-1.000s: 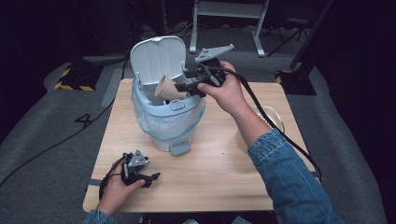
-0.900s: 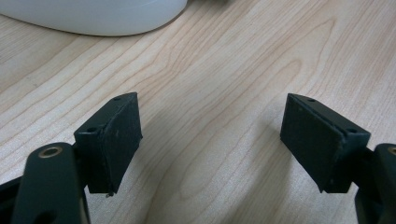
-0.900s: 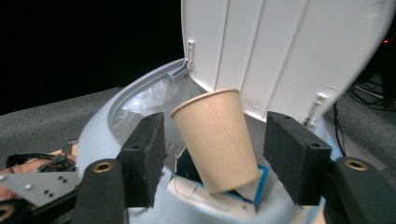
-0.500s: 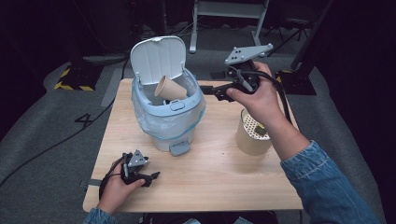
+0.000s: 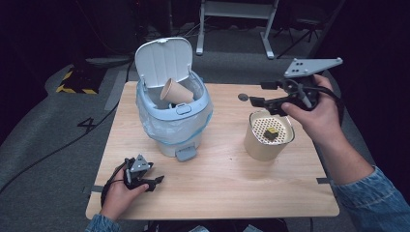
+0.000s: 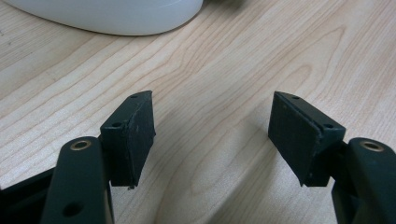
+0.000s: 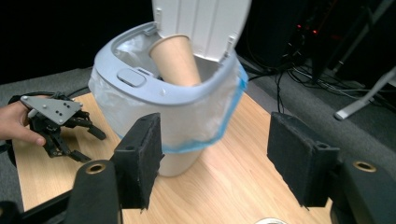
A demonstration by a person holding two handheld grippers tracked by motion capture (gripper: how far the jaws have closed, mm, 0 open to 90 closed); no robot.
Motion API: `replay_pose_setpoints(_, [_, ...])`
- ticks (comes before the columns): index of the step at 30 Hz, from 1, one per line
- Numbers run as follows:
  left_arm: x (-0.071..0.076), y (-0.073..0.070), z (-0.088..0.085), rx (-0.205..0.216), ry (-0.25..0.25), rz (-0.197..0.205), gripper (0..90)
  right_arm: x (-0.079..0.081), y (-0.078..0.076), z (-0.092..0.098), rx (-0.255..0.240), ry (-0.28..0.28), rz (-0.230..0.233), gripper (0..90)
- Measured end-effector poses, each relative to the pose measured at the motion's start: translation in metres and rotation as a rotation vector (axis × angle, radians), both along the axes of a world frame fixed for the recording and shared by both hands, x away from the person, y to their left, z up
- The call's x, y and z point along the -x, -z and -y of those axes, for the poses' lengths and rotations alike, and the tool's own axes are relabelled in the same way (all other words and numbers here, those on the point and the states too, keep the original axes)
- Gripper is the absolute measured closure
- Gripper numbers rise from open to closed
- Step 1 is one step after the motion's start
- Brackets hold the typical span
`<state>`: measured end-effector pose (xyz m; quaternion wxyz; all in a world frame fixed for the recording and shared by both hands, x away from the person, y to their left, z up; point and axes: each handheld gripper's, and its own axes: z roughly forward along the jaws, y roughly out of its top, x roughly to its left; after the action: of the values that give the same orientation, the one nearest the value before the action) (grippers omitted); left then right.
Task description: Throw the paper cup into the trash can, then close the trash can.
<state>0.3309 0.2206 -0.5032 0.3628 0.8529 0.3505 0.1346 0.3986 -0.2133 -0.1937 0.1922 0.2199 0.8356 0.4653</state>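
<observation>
A white-lidded grey pedal bin (image 5: 193, 108) (image 7: 140, 107) with a plastic liner stands on the left half of the table, its lid (image 5: 162, 60) up. A brown paper cup (image 5: 175, 92) (image 7: 173, 58) leans inside it, mouth down. My right gripper (image 5: 249, 100) (image 7: 215, 154) hangs open and empty in the air to the right of the bin, pointing back at it. Below it stands a beige round container (image 5: 258, 145) with a perforated top. My left gripper (image 5: 155, 182) (image 6: 212, 135) (image 7: 91, 145) rests on the table's front left; its jaws have just been closing a little with nothing between them.
The wooden table (image 5: 217, 188) has bare room in the middle and along the front. A small dark and yellow thing (image 5: 270, 134) lies on the container's perforated top. Beyond the table are a dark floor, cables and a white stand (image 5: 237, 12).
My right gripper has let go of the paper cup, which stays in the bin, and has moved right and slightly up to over the beige container. The left hand has kept still.
</observation>
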Motion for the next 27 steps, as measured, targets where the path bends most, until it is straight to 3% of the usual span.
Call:
replay_pose_setpoints(4, [0.001, -0.001, -0.002, 0.005, -0.006, 0.009, 32.0, 0.004, 0.008, 0.029, -0.031, 0.051, -0.017, 34.5])
replay_pose_setpoints(15, [0.009, -0.006, -0.013, 0.029, -0.041, 0.005, 33.5, 0.012, 0.042, 0.08, -0.065, 0.143, -0.058, 30.5])
replay_pose_setpoints(19, [0.011, -0.004, -0.016, 0.019, -0.065, -0.019, 33.5, 0.016, 0.064, 0.093, -0.031, 0.174, -0.071, 30.1])
replay_pose_setpoints(27, [0.013, -0.008, -0.019, 0.014, -0.091, -0.016, 33.5, 0.023, 0.105, 0.116, -0.015, 0.23, -0.117, 30.1])
